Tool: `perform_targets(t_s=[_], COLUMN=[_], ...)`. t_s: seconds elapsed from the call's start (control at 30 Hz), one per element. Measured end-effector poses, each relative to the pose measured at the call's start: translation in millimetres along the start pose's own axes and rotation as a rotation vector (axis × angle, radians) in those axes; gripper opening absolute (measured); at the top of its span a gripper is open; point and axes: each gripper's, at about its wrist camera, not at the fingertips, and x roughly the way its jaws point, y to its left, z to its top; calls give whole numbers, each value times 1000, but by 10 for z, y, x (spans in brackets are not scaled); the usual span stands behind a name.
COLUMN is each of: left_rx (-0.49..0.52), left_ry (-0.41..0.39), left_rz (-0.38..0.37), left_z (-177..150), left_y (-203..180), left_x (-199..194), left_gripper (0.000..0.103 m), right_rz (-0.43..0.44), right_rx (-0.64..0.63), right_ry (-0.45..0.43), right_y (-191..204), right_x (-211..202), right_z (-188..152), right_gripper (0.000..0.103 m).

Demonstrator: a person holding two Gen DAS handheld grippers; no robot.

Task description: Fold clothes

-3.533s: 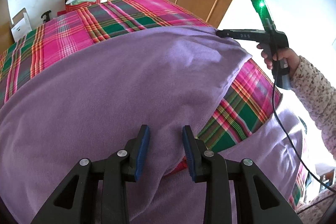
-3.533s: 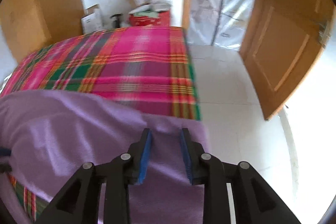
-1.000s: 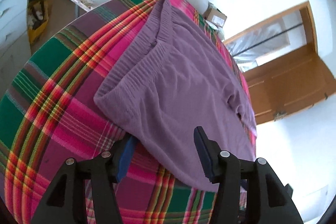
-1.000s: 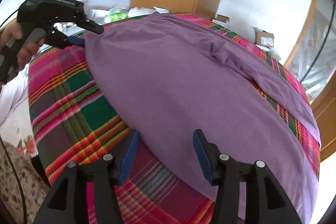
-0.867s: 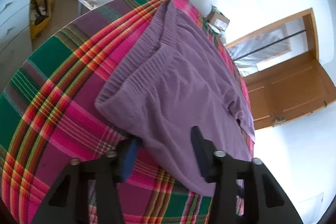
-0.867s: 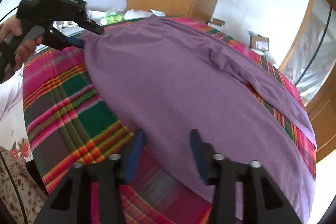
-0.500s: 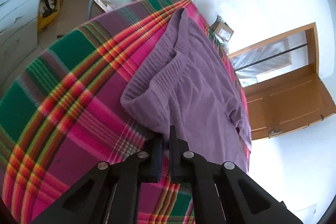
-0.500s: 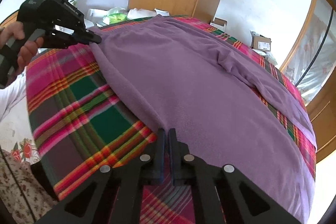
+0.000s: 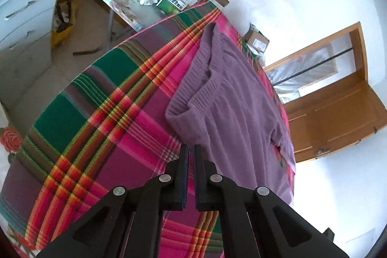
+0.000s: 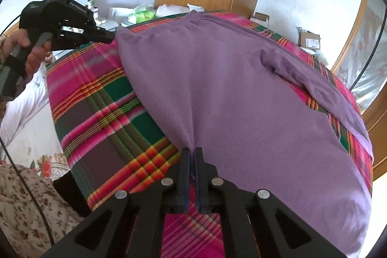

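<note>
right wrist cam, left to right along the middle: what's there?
Person's hand on the black left tool → pink-and-green plaid blanket → purple fleece garment → brown cardboard box on the floor past the bed.

Bare plaid blanket (image 9: pixel 101 117) lies open left of purple garment (image 9: pixel 232 117).

Garment edge (image 10: pixel 191 144) hidden between claw pads.
</note>
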Motion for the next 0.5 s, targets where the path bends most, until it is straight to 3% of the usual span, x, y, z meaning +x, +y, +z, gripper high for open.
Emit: perform_targets(t_s=[0.1,0.23,0.4,0.47,0.5], left_rx=[23,14,120,180,200], left_ry=[6,-10,-44,-2,22], left_rz=[3,29,150,187,212], left_z=[38,128,315,384,409], left_y=[-64,-79,-261,-361,-378], left_x=[21,29,80,207,275], left_gripper=[6,33,36,48,48], right_rz=[10,90,252,246,236], right_rx=[-37,-35,85,130,142], right_ry=[14,17,-12,-23,-24], right_y=[29,-62,-319,-392,-403], right_x=[8,-81,-191,-150,-128], right_z=[10,35,126,166,173], right_gripper=[10,15,21,22,22])
